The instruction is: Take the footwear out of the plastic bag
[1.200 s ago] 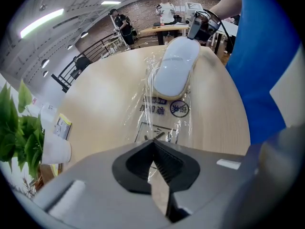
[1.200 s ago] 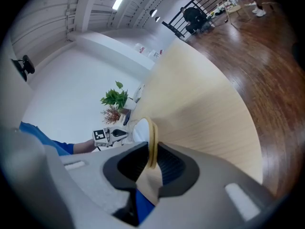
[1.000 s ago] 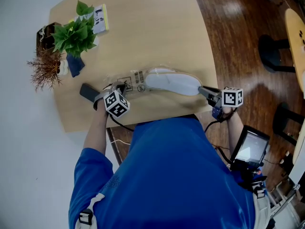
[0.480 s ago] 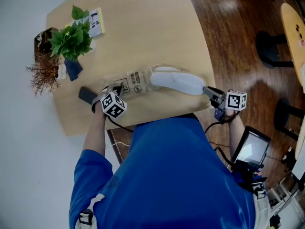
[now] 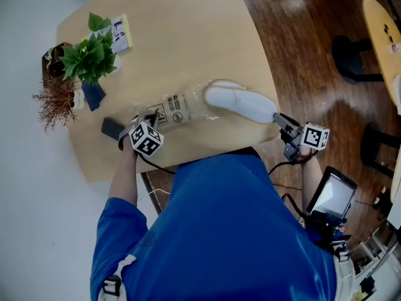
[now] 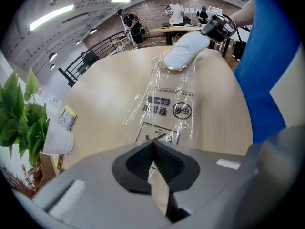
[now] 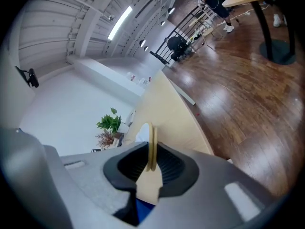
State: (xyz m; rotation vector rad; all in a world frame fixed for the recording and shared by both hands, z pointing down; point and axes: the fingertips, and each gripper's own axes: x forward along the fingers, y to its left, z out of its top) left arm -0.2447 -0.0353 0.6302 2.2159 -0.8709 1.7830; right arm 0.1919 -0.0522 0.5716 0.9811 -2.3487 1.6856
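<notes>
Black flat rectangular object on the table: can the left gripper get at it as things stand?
Probably not yet. The black flat rectangular object lies unobstructed beside the left gripper, but its jaws are shut on the clear plastic bag, so it would have to let go first.

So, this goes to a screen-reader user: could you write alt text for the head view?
A person in blue holds a white slipper by one end with the right gripper and pinches a clear plastic bag with the left gripper, on a wooden table.
</notes>
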